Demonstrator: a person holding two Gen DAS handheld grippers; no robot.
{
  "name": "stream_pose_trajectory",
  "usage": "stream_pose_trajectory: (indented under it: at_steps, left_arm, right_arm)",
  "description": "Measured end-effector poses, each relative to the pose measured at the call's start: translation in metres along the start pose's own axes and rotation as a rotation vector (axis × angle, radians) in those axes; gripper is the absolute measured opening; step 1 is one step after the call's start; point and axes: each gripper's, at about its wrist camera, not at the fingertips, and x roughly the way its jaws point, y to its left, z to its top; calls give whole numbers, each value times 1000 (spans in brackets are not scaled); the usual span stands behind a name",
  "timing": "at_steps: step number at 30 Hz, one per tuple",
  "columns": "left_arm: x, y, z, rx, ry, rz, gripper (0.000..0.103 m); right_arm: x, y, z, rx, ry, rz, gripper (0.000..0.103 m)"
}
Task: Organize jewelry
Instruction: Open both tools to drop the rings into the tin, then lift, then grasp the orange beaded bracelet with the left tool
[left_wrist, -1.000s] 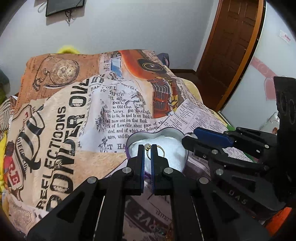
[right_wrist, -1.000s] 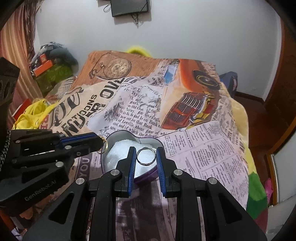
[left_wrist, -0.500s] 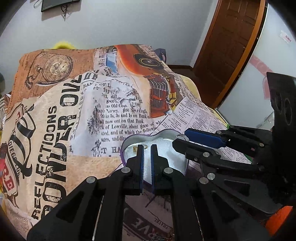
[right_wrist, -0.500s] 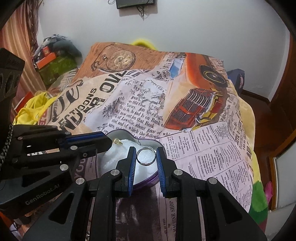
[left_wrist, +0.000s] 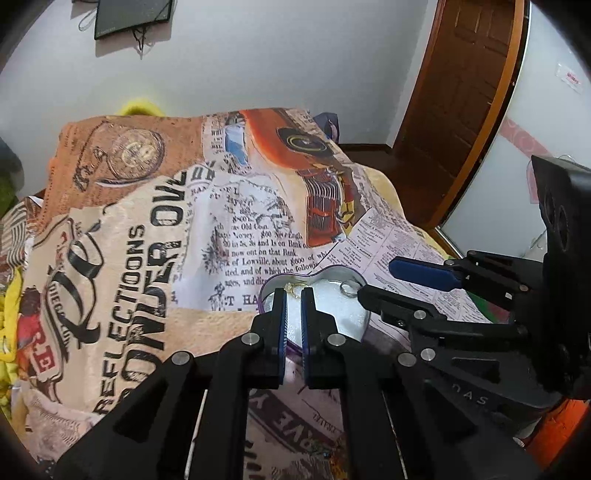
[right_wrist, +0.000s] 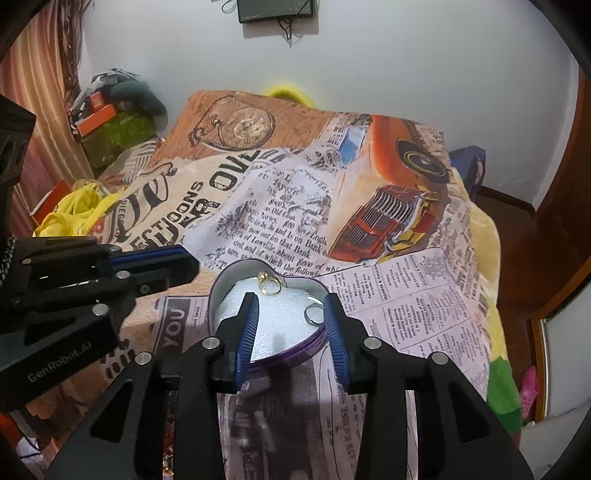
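A heart-shaped tin (right_wrist: 218, 295) with a purple wall and white foam lining sits on a printed blanket; it also shows in the left wrist view (left_wrist: 266, 291). A gold ring (right_wrist: 269, 285) lies on the foam at the back, also seen in the left wrist view (left_wrist: 293, 287). A silver ring (right_wrist: 313, 314) lies at the tin's right side, also seen in the left wrist view (left_wrist: 349, 287). My right gripper (right_wrist: 291, 306) is open and empty over the tin. My left gripper (left_wrist: 293, 297) is nearly closed and empty, at the tin's near left edge.
The blanket (right_wrist: 280, 206) with newspaper and car prints covers a bed. Clothes and boxes (right_wrist: 107, 122) are piled at the far left. A wooden door (left_wrist: 469, 92) stands at the right. A black panel (right_wrist: 277, 11) hangs on the wall.
My right gripper opened and the silver ring dropped from it into the tin. The gold ring, held by my left gripper a second ago, now lies in the tin. The left gripper drew back.
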Motion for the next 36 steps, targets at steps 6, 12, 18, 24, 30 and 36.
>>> stream_pose_trajectory:
  at_steps: [6, 12, 18, 24, 30, 36]
  left_arm:
    - [-29, -6, -1, 6, -30, 3, 6]
    - [-57, -12, -8, 16, -52, 13, 6]
    - [-83, -15, -17, 16, -65, 23, 8]
    - [-99, -17, -33, 26, -72, 47, 28]
    - [-91, -14, -53, 26, -21, 61, 28]
    - [-75, -8, -74, 7, 44, 53, 28]
  right_arm:
    - [-23, 8, -2, -9, -23, -17, 34]
    - [-50, 14, -6, -2, -63, -36, 46]
    - [-73, 23, -13, -7, -97, -60, 50]
    - [-84, 29, -24, 0, -102, -60, 50]
    - [-82, 31, -41, 7, -77, -58, 50]
    - [-72, 29, -59, 13, -21, -52, 50]
